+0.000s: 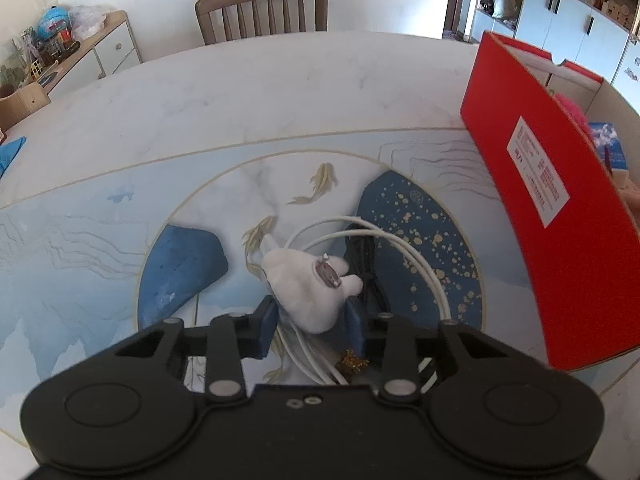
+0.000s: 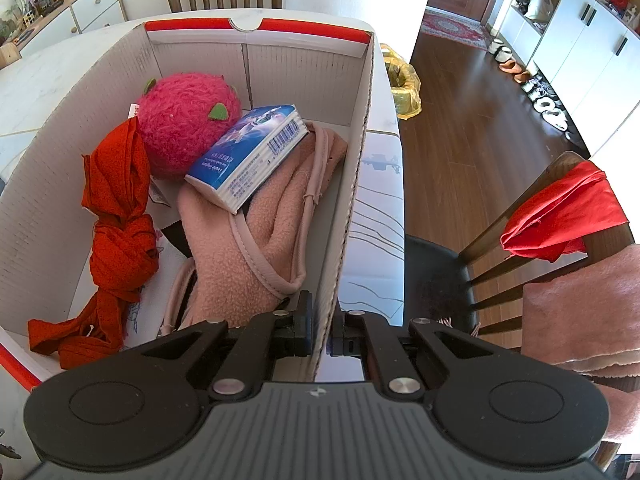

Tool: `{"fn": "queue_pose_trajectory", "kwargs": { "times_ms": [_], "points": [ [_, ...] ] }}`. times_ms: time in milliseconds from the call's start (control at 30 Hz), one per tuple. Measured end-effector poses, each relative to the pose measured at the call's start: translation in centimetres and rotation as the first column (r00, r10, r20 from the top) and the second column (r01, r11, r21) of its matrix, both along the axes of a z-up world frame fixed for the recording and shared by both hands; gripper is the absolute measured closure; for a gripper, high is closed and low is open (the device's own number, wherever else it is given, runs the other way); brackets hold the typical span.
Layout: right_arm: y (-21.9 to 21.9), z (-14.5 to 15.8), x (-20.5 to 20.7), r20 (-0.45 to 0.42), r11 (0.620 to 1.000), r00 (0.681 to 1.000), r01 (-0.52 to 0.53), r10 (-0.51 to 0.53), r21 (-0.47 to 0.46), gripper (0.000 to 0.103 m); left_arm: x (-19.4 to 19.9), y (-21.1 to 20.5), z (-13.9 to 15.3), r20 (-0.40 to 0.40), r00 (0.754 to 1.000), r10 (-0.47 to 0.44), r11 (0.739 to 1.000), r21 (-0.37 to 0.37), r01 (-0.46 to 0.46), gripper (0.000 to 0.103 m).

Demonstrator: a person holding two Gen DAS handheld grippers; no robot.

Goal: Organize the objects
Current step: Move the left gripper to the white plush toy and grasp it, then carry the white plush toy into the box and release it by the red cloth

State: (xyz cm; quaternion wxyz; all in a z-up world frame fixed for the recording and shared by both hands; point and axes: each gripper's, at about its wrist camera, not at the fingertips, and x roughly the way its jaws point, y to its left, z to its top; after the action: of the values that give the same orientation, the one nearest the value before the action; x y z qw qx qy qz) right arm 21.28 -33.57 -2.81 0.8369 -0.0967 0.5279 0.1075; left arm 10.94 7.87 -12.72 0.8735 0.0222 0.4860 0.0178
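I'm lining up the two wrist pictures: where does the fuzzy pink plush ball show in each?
Left wrist view: only a pink sliver of the fuzzy pink plush ball shows, far right, behind the box wall.
Right wrist view: upper left of centre, inside the box.
Shared landmark: the red-and-white cardboard box.

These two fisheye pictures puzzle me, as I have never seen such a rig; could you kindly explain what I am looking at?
A person holds a two-finger gripper in each hand, and each carries a camera looking along its fingers. The left view shows the left gripper with a white plush toy between its fingers, lying on coiled white cable on the patterned table. The right view shows the right gripper shut on the side wall of the red and white box. Inside lie a pink plush ball, a tissue pack, a red cloth strip and a pink fleece item.
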Motion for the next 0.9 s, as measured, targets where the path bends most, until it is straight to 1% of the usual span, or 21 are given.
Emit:
{"fn": "queue_pose_trajectory", "kwargs": {
  "times_ms": [100, 200, 300, 333, 367, 400, 500, 533, 567, 600, 633, 700, 767, 800, 833, 900],
  "points": [
    [0.0, 0.0, 0.0, 0.000, 1.000, 1.000, 0.001, -0.001, 0.000, 0.097, -0.2, 0.0, 0.3, 0.010, 1.000, -0.002, 1.000, 0.006, 0.002, 0.074],
    [0.0, 0.0, 0.0, 0.000, 1.000, 1.000, 0.000, 0.000, 0.000, 0.097, -0.4, 0.0, 0.5, 0.017, 1.000, -0.004, 1.000, -0.003, 0.004, 0.077],
    [0.1, 0.0, 0.0, 0.000, 1.000, 1.000, 0.000, 0.000, 0.000, 0.097, -0.7, 0.0, 0.9, 0.035, 0.999, -0.005, 1.000, -0.020, 0.005, 0.082],
    [0.1, 0.0, 0.0, 0.000, 1.000, 1.000, -0.001, 0.001, 0.000, 0.097, -0.9, 0.0, 1.1, 0.041, 0.999, -0.004, 1.000, -0.025, 0.005, 0.090],
    [0.1, 0.0, 0.0, 0.000, 1.000, 1.000, -0.001, 0.001, 0.000, 0.097, -0.9, 0.0, 1.2, 0.045, 0.999, -0.002, 0.999, -0.033, 0.003, 0.101],
    [0.1, 0.0, -0.1, -0.001, 1.000, 1.000, -0.001, 0.001, 0.000, 0.097, -1.0, 0.1, 1.3, 0.044, 0.999, -0.001, 0.999, -0.042, 0.003, 0.103],
    [0.1, -0.2, -0.1, -0.004, 1.000, 1.000, -0.002, 0.002, 0.001, 0.097, -1.1, 0.1, 1.3, 0.036, 0.999, -0.005, 0.998, -0.057, 0.007, 0.103],
    [0.2, -0.2, -0.1, -0.004, 1.000, 1.000, -0.002, 0.002, 0.000, 0.097, -1.2, 0.0, 1.2, 0.037, 0.999, -0.003, 0.999, -0.051, 0.005, 0.101],
    [0.1, -0.2, -0.1, -0.004, 1.000, 1.000, -0.002, 0.002, 0.000, 0.097, -1.2, 0.0, 1.3, 0.041, 0.999, 0.004, 0.999, -0.037, -0.003, 0.095],
    [0.1, -0.2, -0.1, -0.004, 1.000, 1.000, -0.002, 0.002, 0.000, 0.097, -1.3, 0.0, 1.3, 0.047, 0.999, 0.005, 0.999, -0.038, -0.003, 0.091],
    [0.1, -0.2, -0.1, -0.004, 1.000, 1.000, -0.002, 0.002, 0.001, 0.097, -1.4, 0.0, 1.4, 0.057, 0.998, 0.005, 0.999, -0.040, -0.003, 0.085],
    [0.1, -0.2, -0.1, -0.004, 1.000, 1.000, -0.003, 0.003, 0.000, 0.097, -1.4, -0.1, 1.5, 0.068, 0.998, -0.002, 0.999, -0.034, 0.005, 0.078],
    [0.1, -0.2, -0.1, -0.004, 1.000, 1.000, -0.002, 0.002, 0.000, 0.097, -1.4, -0.5, 1.6, 0.075, 0.997, -0.013, 1.000, -0.009, 0.013, 0.055],
    [0.1, -0.2, -0.1, -0.004, 1.000, 1.000, -0.002, 0.002, 0.000, 0.097, -1.5, -0.6, 1.7, 0.085, 0.996, -0.018, 1.000, 0.000, 0.018, 0.049],
    [0.1, -0.2, 0.0, -0.004, 1.000, 1.000, -0.002, 0.002, 0.000, 0.097, -1.5, -0.8, 1.7, 0.094, 0.995, -0.024, 1.000, 0.004, 0.024, 0.042],
    [0.1, -0.2, -0.1, -0.004, 1.000, 1.000, -0.002, 0.002, 0.001, 0.097, -1.4, -1.0, 1.7, 0.102, 0.994, -0.037, 0.999, -0.005, 0.038, 0.040]
  ]
}}
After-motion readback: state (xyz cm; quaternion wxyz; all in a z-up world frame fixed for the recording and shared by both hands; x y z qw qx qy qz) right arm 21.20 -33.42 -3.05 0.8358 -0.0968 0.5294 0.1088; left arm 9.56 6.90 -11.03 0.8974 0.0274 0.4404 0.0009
